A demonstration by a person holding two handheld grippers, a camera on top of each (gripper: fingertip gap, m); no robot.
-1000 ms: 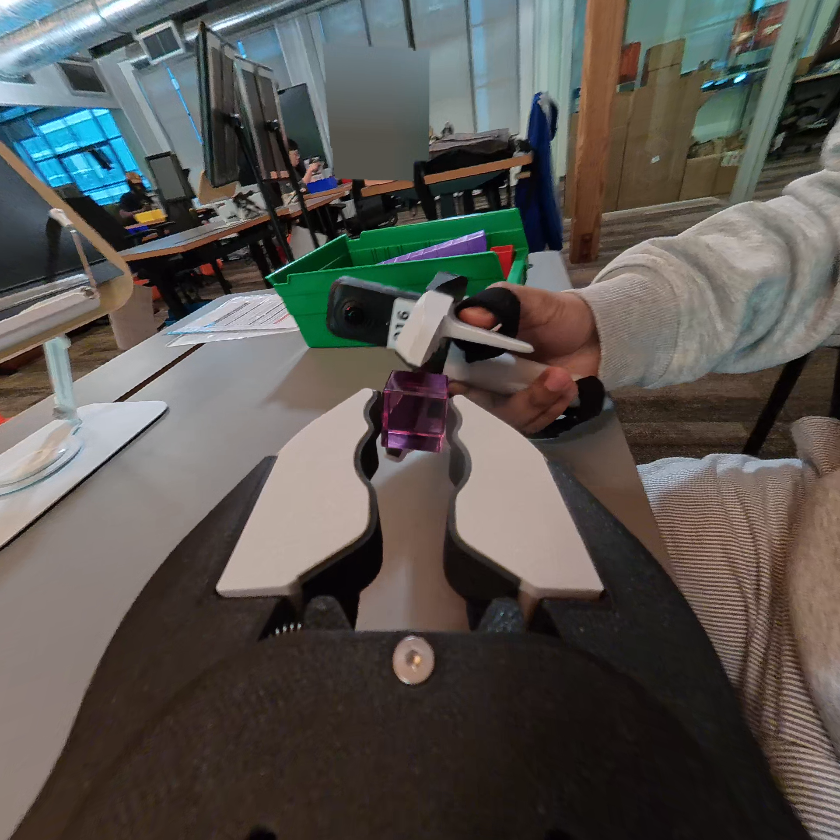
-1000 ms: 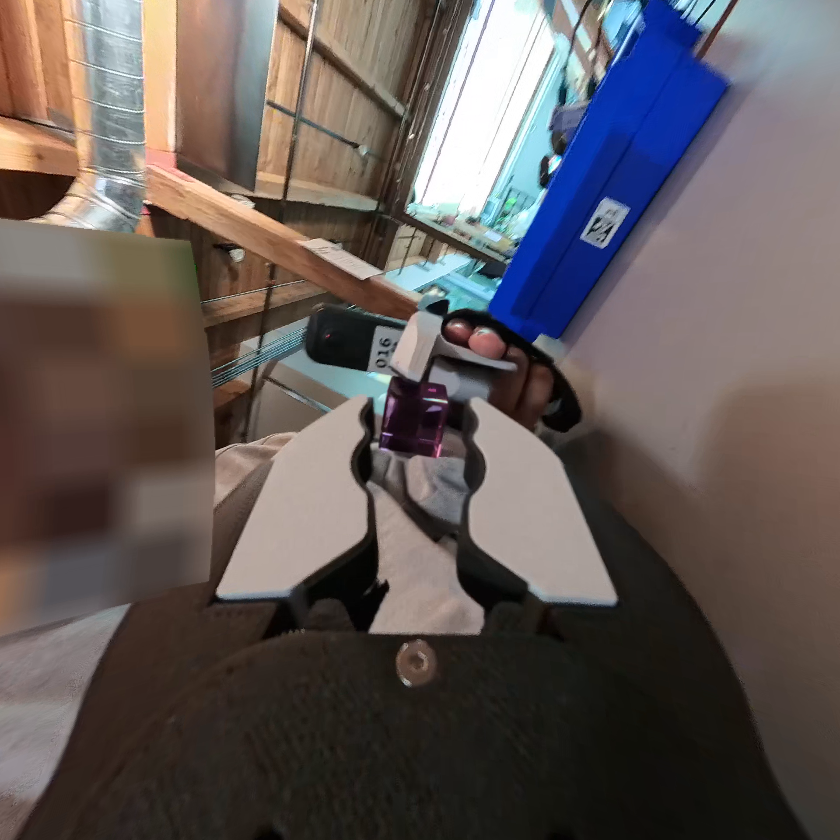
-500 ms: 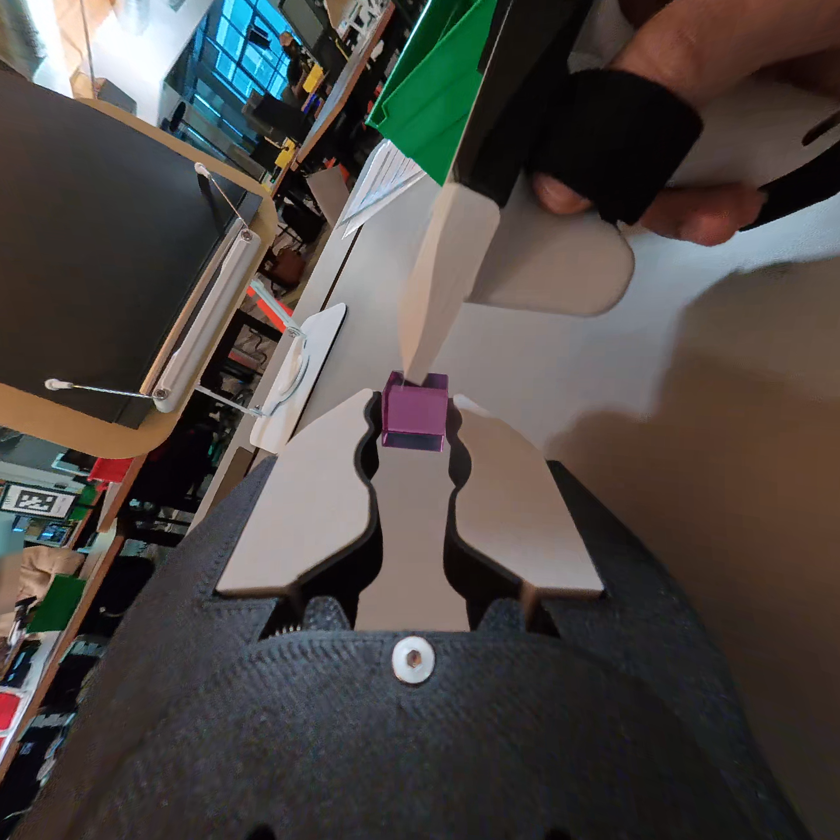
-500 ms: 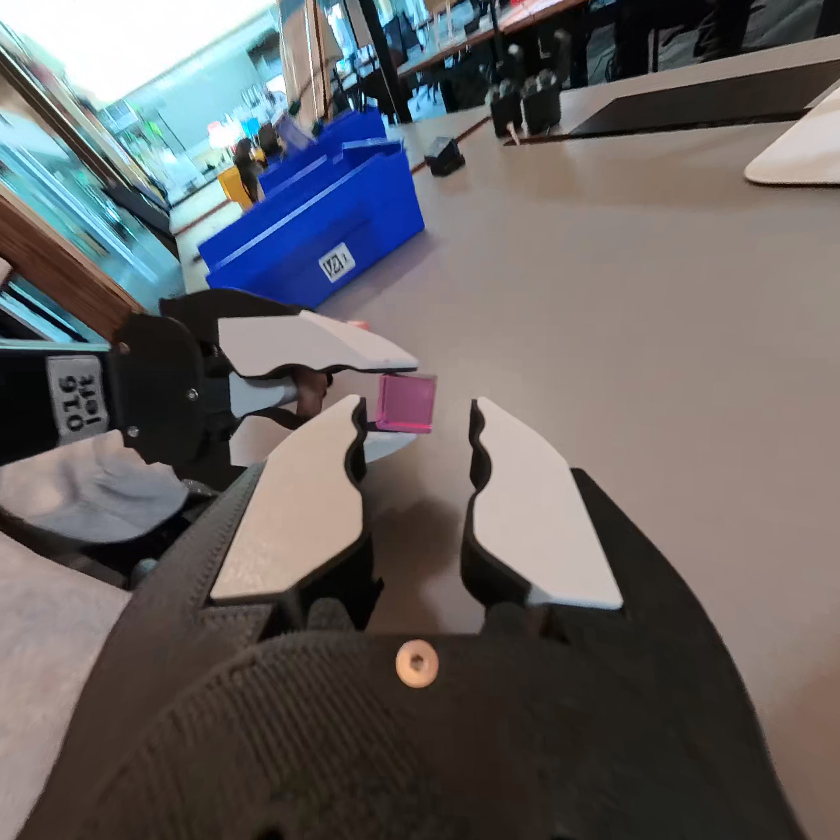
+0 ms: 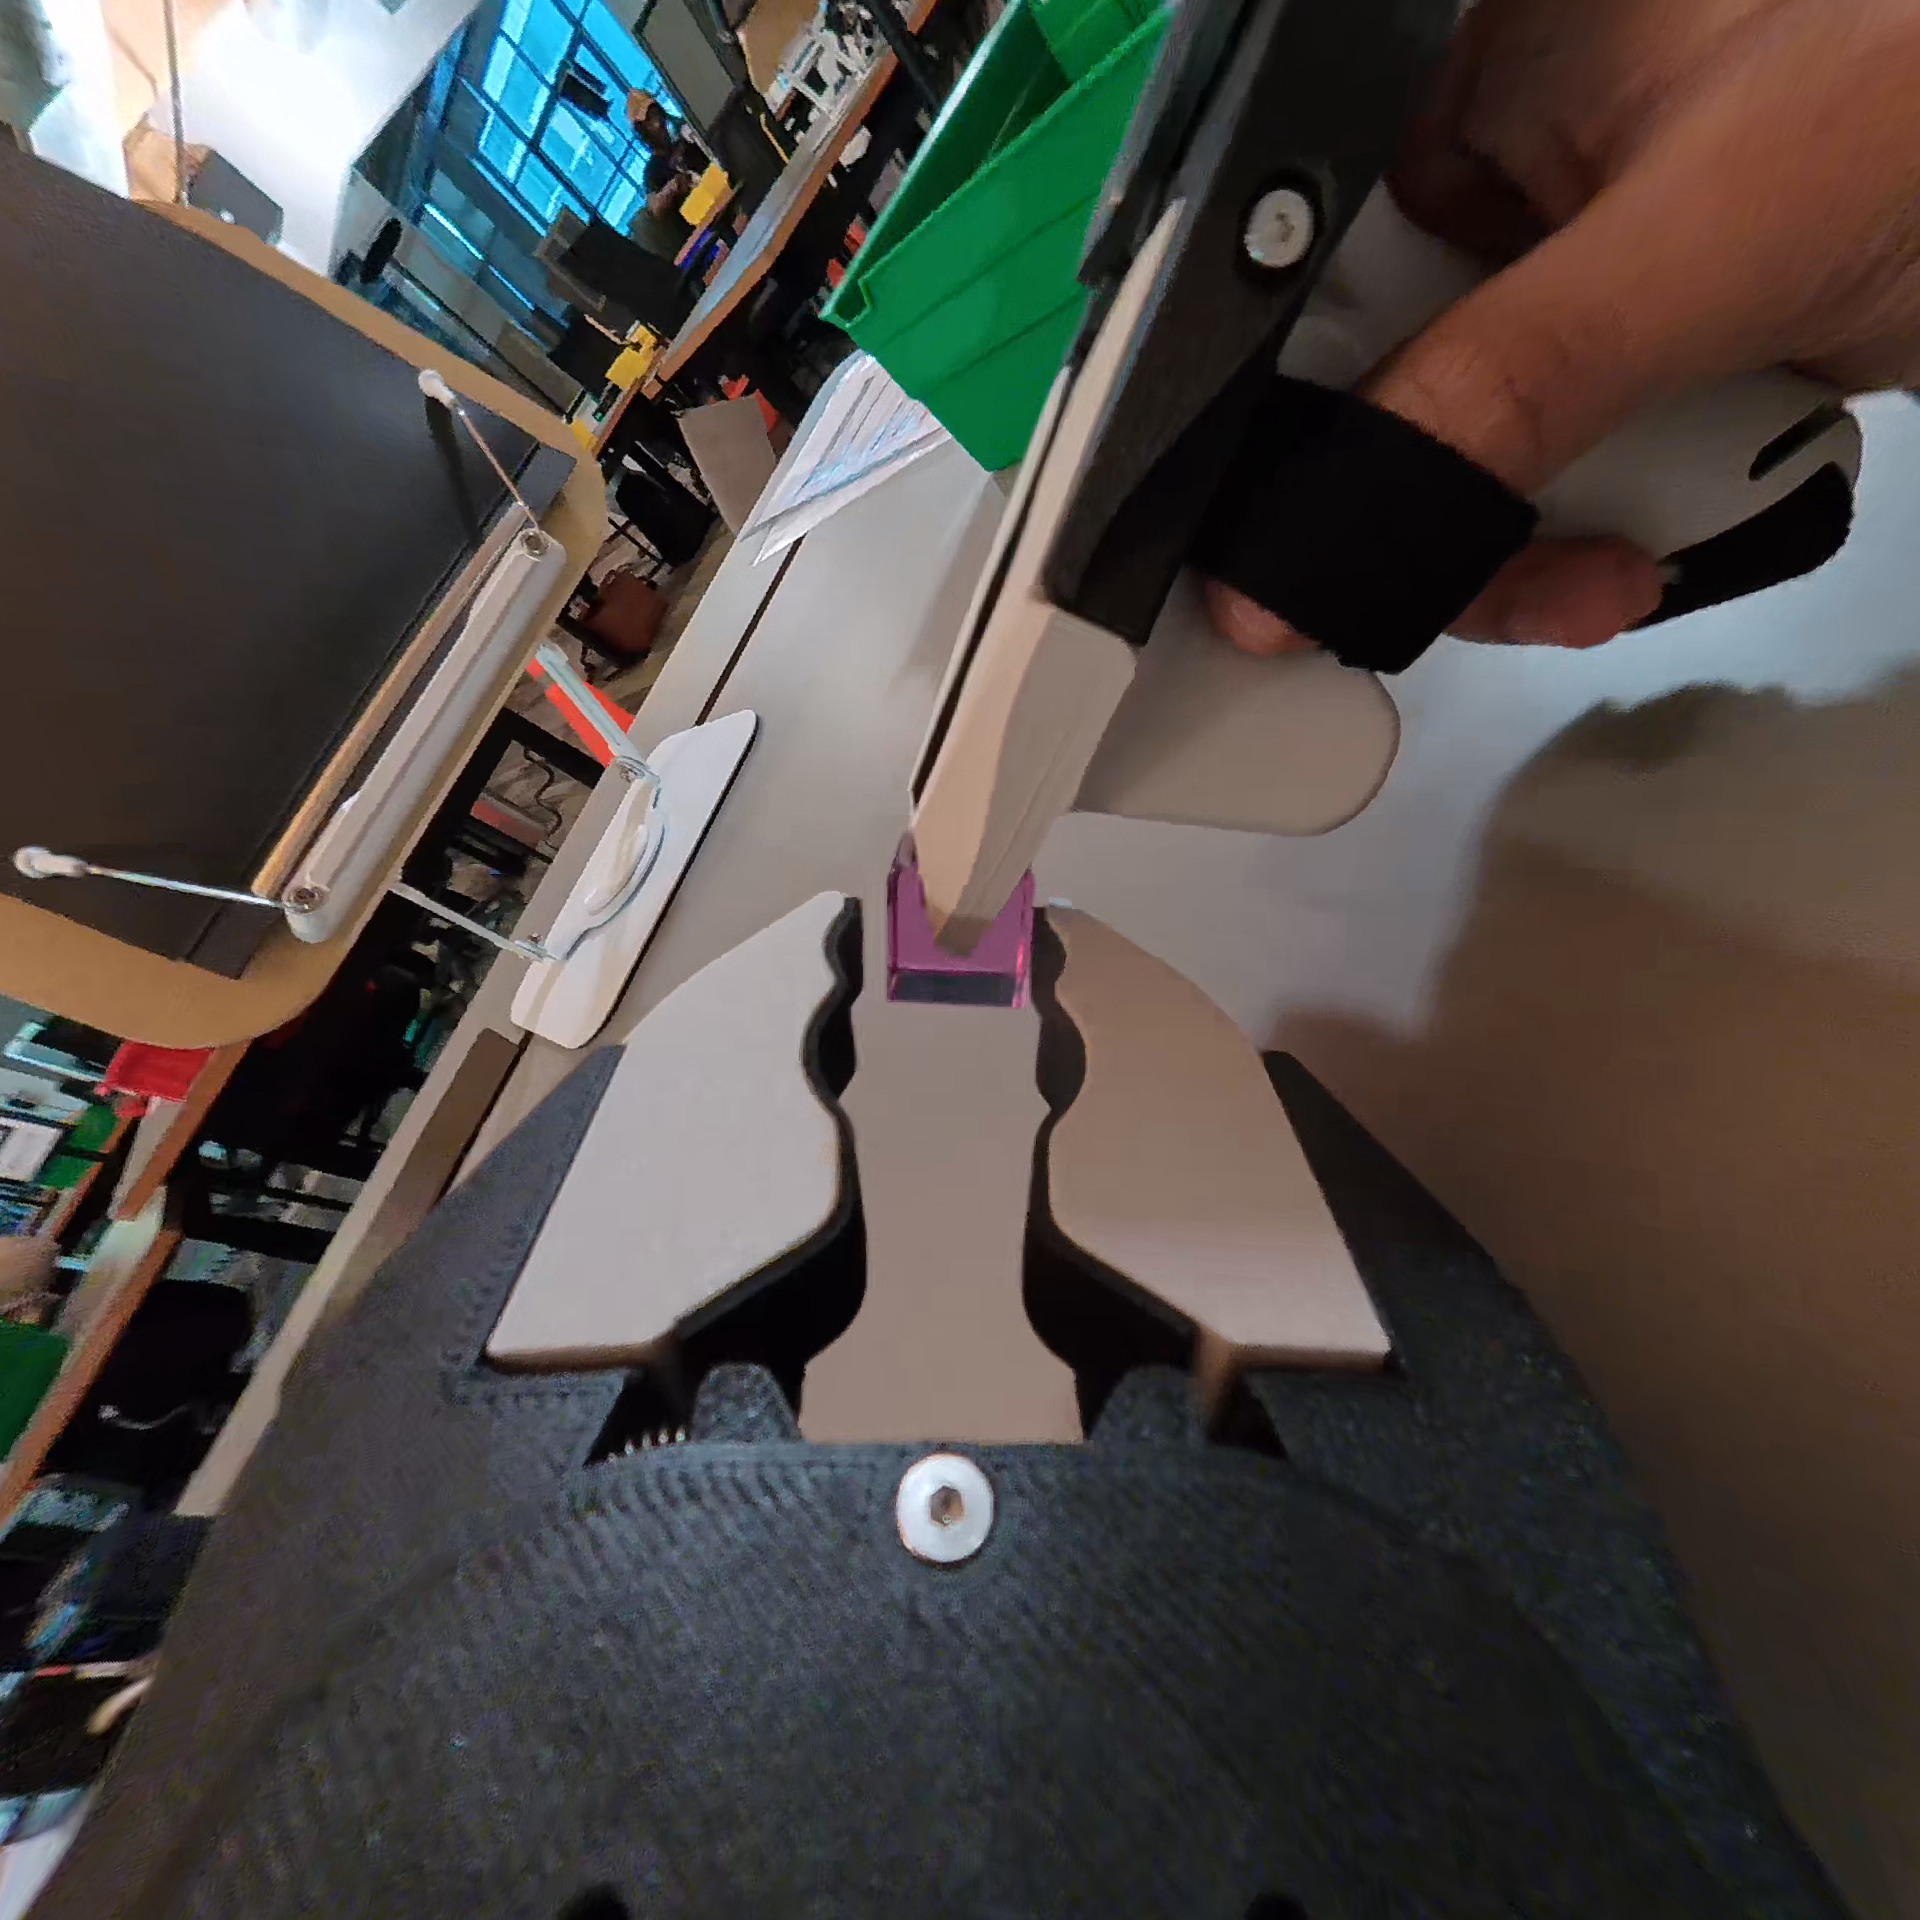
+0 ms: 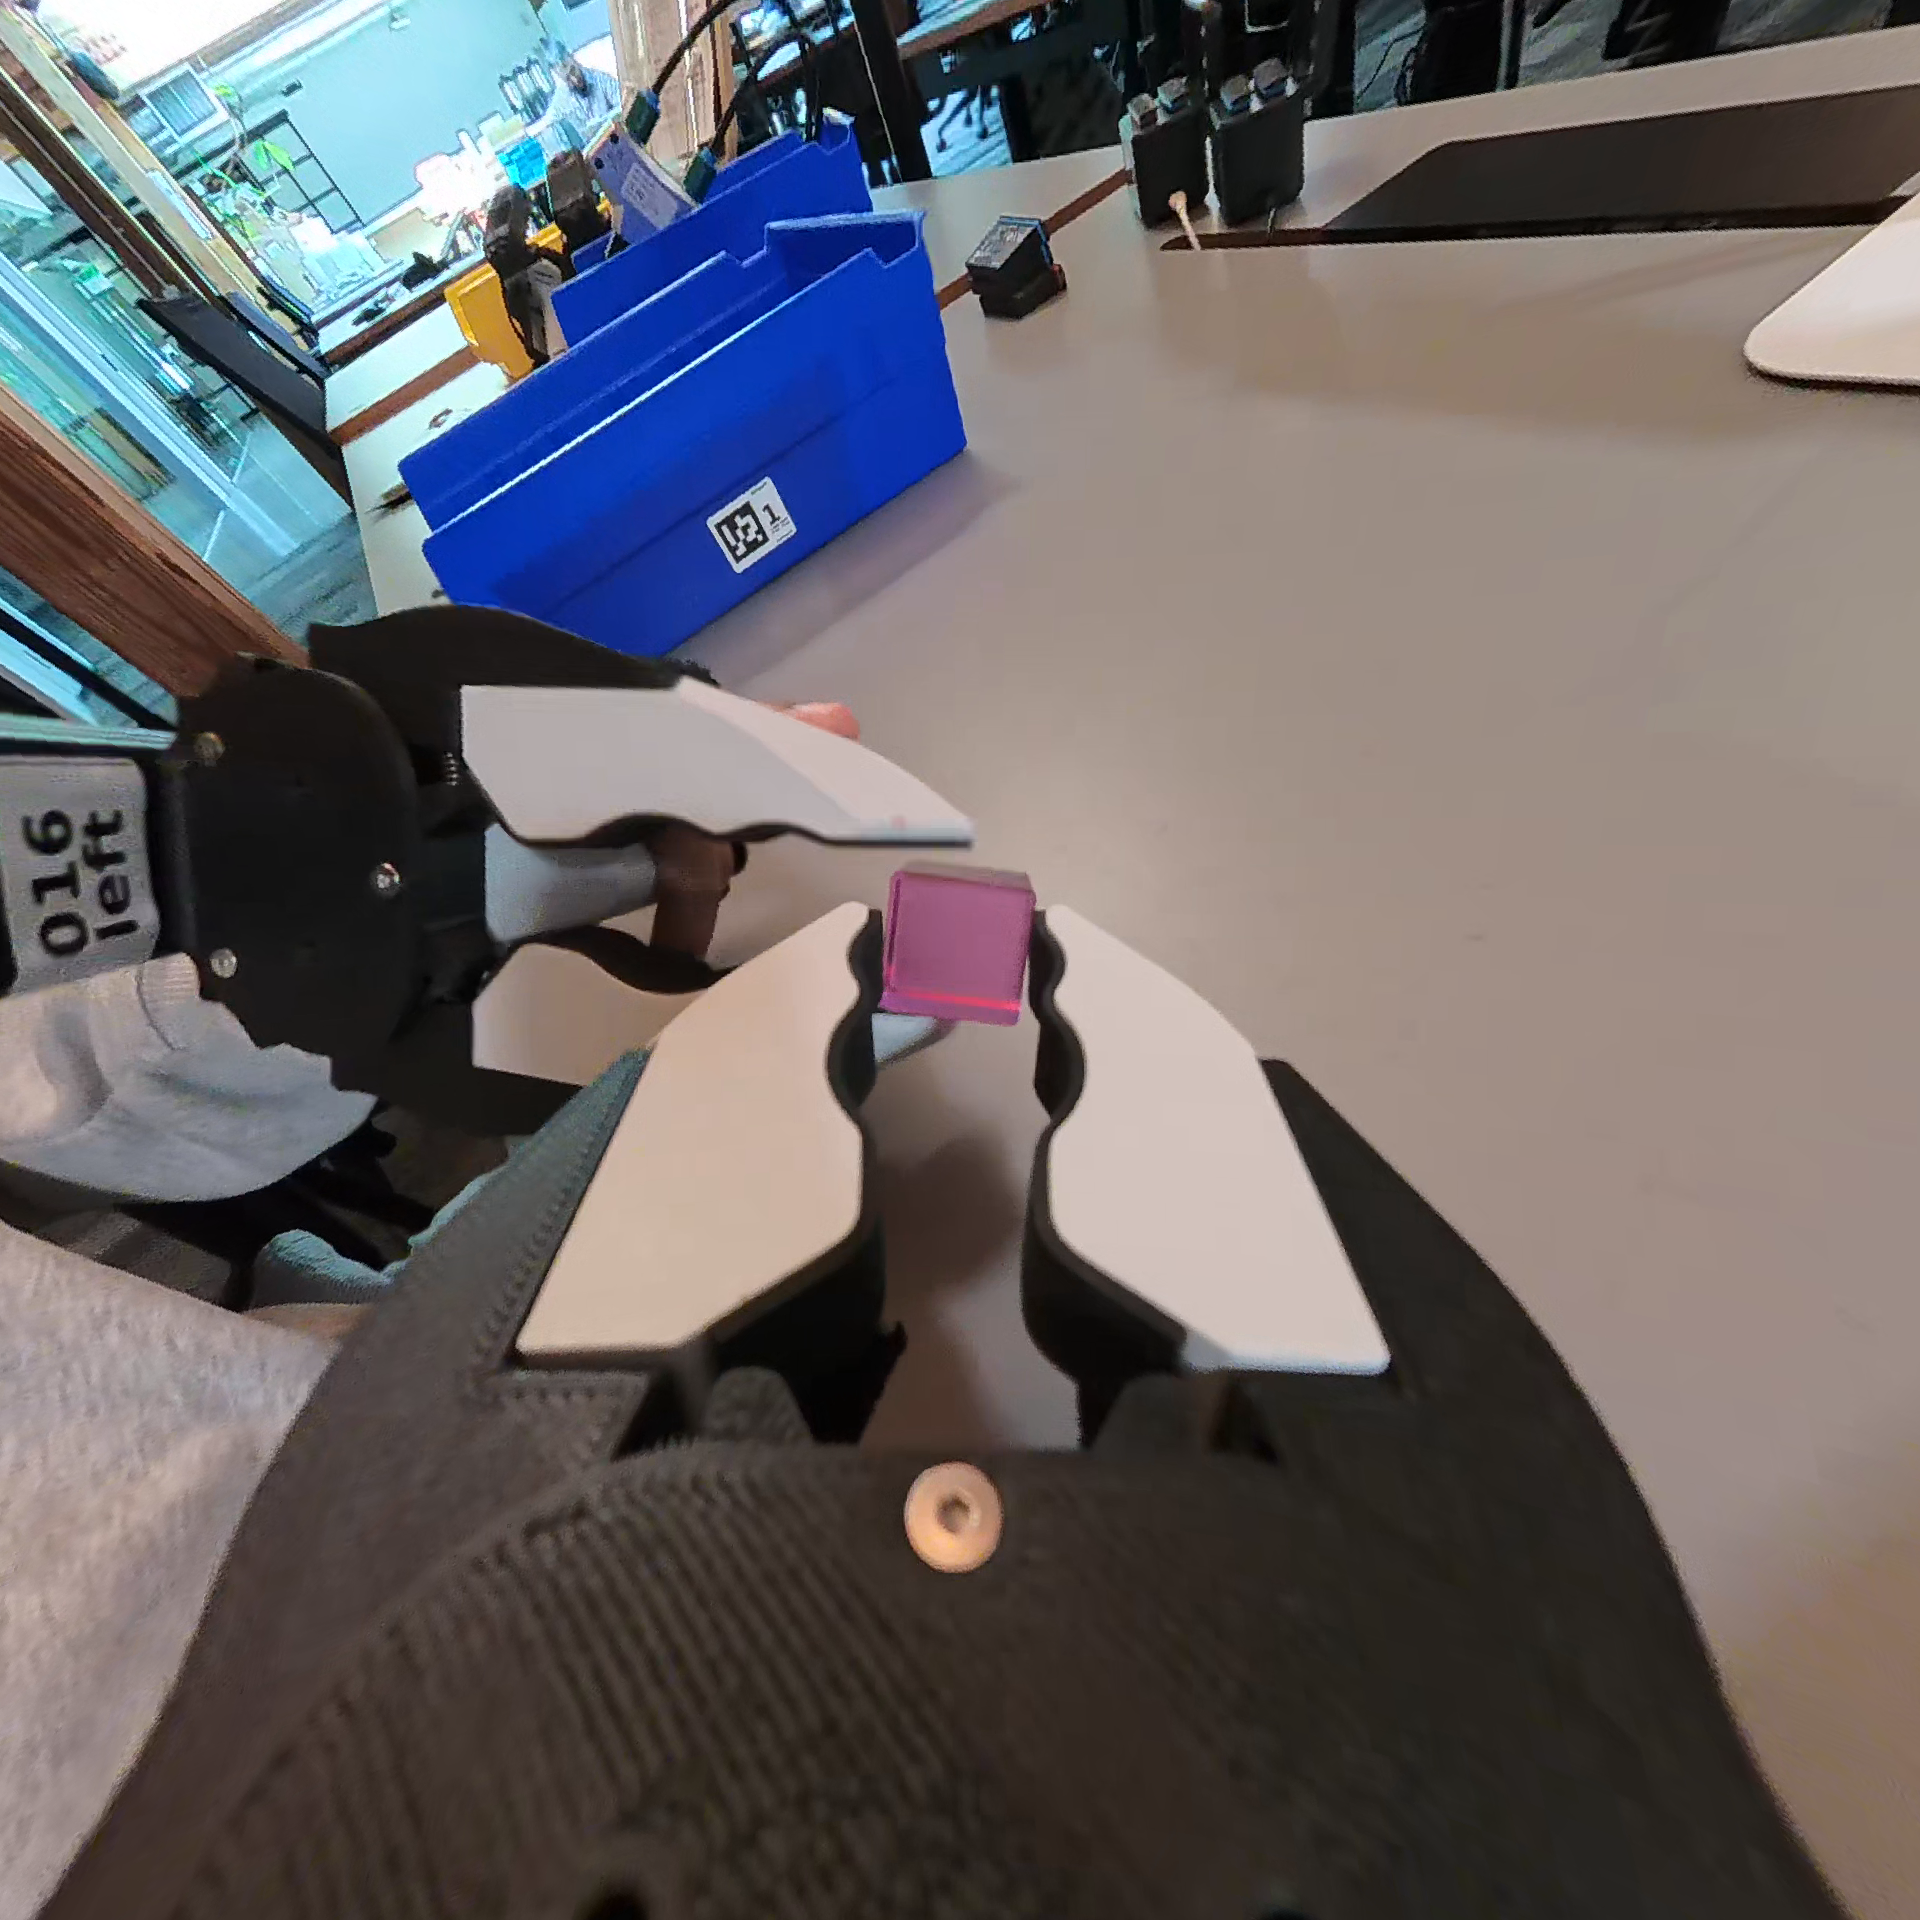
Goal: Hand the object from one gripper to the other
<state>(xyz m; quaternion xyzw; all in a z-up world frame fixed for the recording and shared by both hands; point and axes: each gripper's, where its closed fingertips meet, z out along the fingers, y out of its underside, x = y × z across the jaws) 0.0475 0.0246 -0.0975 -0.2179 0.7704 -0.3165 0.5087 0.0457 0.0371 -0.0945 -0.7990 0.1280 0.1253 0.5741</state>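
We see a small see-through purple cube [image 6: 956,951] held in the air above the grey counter [image 6: 1455,727], caught between two claws that meet at it from crossing directions.

The right claw [image 6: 954,923] is gripping the cube: both of its white fingertips press against the cube's opposite sides. In the left wrist view one of this claw's fingers [image 5: 997,790] comes down edge-on across the front of the cube, and the bare hand [image 5: 1662,208] that works it sits above and to the right of the cube.

The left claw [image 5: 945,920] is parted around the cube and no longer clamps it. In its own view we see a dark gap between its left fingertip and the cube, while its right fingertip sits just beside the cube. From the right wrist view its upper finger [image 6: 707,769] hovers just over the cube's top face, with a thin gap, and its lower finger passes under the cube.

Beyond the cube and to its left in the right wrist view stands a blue bin [image 6: 686,447] on the counter. In the left wrist view, a green bin [image 5: 977,260] stands well beyond the cube.
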